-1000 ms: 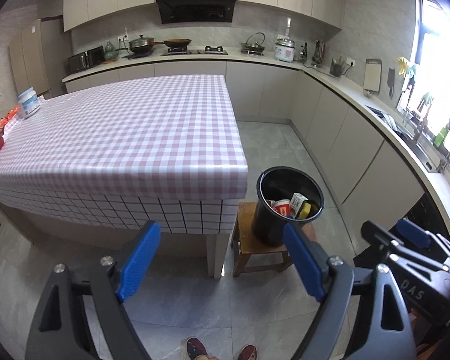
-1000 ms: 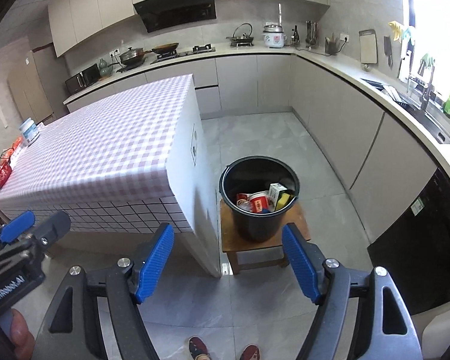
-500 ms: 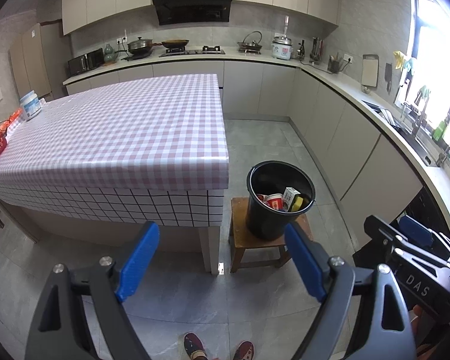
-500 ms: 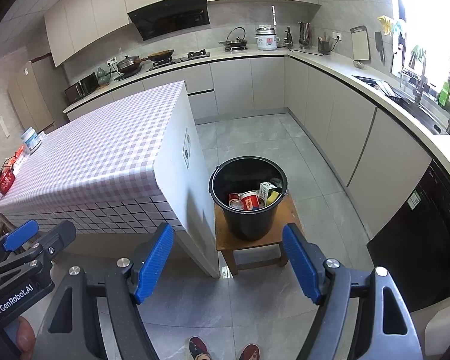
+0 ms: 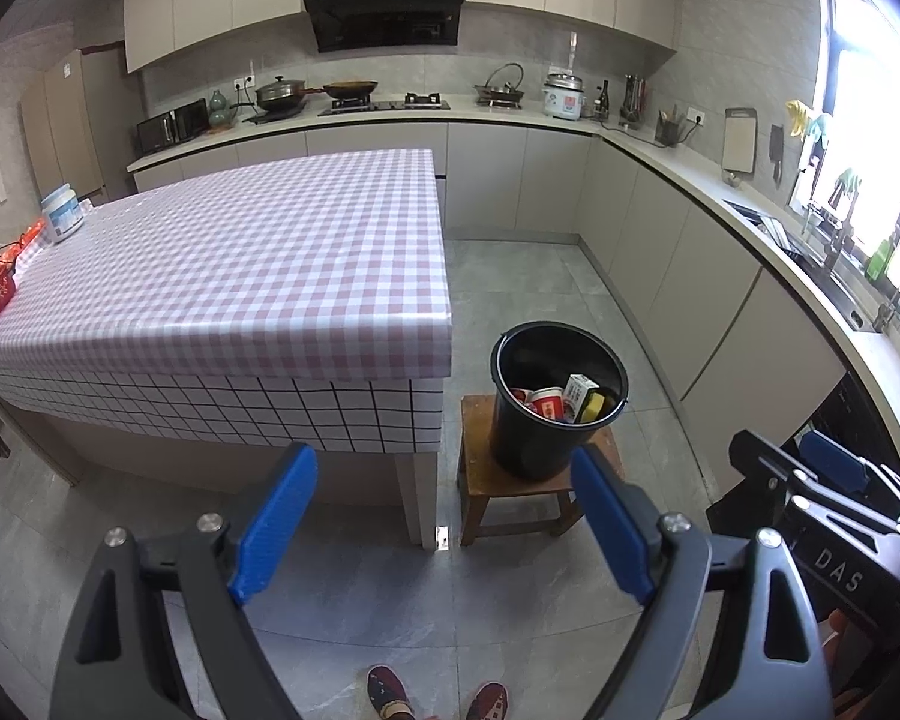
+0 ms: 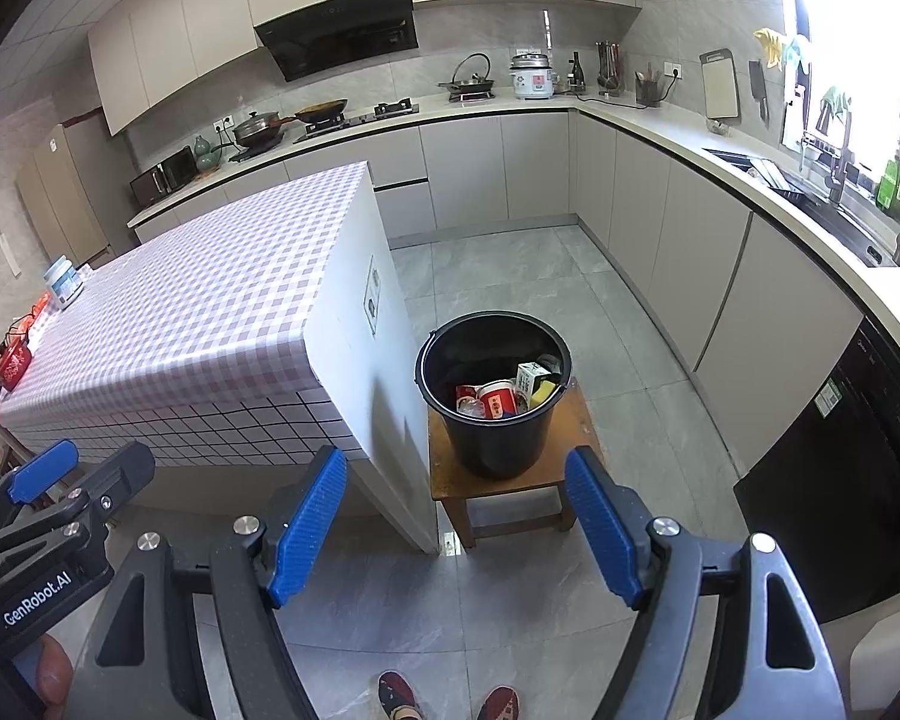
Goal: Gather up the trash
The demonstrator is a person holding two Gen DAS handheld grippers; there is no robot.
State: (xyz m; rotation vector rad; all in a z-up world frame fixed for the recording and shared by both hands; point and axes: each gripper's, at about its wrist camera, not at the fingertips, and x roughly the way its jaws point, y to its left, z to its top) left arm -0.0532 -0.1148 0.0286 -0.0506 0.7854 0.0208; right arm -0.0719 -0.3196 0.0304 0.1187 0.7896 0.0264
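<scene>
trash: cups, a white carton and a yellow piece lie heaped in the black bucket point(image 5: 555, 414), low against its right wall; print too small to read.
island: large rectangular table point(image 5: 222, 276) under a glossy pink-and-white gingham cloth, black-grid white hem on the near edge, square corners; its plain white end panel point(image 6: 384, 372) carries a small label, unreadable.
floor: smooth grey stone tiles point(image 6: 510, 276), a wide aisle between island and cabinets.
cabinets: flat beige fronts point(image 5: 678, 240) curving along the right under a pale counter.
bucket: round, smooth black plastic, thin wire handle, rim uncovered, just beside the island's corner.
stool: small square wooden stool point(image 6: 561, 468), worn top, bucket standing on it.
left gripper point(image 5: 444, 525): black frame, 2 ribbed blue pads spread wide, nothing between; "genrobot.ai" on its body in the right wrist view.
right gripper point(image 6: 456, 522): same build, pads wide apart, holding nothing; "das" on its body in the left wrist view.
tub: white round tub point(image 5: 62, 219) at the island's far left edge.
</scene>
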